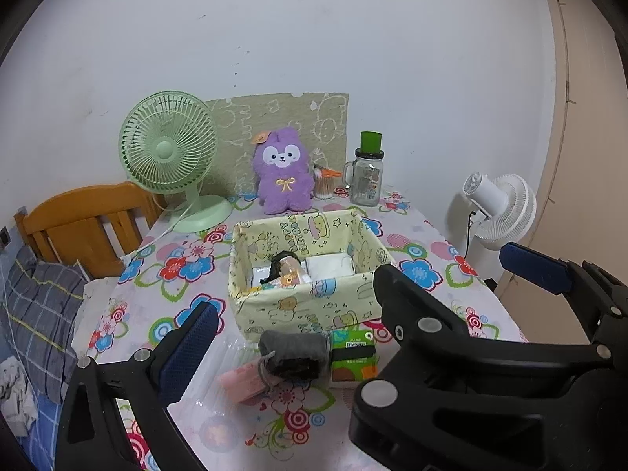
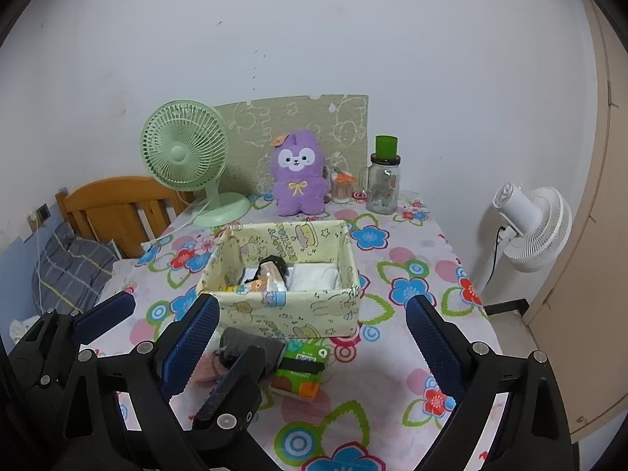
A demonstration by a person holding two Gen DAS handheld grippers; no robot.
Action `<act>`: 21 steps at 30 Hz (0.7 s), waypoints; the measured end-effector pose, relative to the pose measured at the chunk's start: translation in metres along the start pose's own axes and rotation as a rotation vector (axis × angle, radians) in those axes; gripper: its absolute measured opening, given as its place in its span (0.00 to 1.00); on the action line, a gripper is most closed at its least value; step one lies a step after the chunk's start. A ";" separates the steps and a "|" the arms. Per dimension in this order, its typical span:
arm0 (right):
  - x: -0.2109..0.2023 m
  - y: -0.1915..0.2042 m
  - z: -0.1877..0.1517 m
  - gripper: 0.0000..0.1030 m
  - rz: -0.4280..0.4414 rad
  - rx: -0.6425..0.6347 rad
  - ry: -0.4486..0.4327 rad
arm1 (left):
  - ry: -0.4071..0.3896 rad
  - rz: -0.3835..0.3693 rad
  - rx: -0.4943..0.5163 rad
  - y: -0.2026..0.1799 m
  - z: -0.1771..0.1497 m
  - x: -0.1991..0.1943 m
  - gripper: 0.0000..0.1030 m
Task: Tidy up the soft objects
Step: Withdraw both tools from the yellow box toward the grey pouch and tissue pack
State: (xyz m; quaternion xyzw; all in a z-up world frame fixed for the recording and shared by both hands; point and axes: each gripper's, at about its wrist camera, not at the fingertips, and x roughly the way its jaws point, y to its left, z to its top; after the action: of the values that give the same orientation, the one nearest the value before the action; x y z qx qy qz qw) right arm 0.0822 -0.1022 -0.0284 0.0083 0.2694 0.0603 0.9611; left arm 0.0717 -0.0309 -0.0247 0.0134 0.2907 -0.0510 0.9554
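Both claws, the left gripper [image 1: 282,357] and right gripper [image 2: 310,337], gape empty near the table's front edge, where grey socks [image 1: 294,355], pink packet [image 1: 241,382] and green tissue pack [image 1: 353,357] wait outside the part-filled box [image 1: 306,306].

We count two fans [image 2: 184,153], one purple plush toy [image 2: 300,172] and one glass jar [image 2: 384,188]. We see one patterned box [image 2: 282,310] and one green packet [image 2: 300,373].
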 end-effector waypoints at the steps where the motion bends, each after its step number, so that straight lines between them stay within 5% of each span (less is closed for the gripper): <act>1: -0.001 0.001 -0.002 0.95 0.002 -0.001 0.001 | 0.002 0.002 -0.002 0.000 -0.003 -0.001 1.00; 21: 0.009 0.011 -0.030 0.95 0.013 -0.041 -0.005 | 0.020 0.024 0.004 0.008 -0.033 0.006 0.99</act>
State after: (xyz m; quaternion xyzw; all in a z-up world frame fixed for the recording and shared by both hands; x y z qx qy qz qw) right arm 0.0729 -0.0908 -0.0580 -0.0096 0.2657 0.0719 0.9613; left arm 0.0593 -0.0216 -0.0553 0.0191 0.2998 -0.0399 0.9530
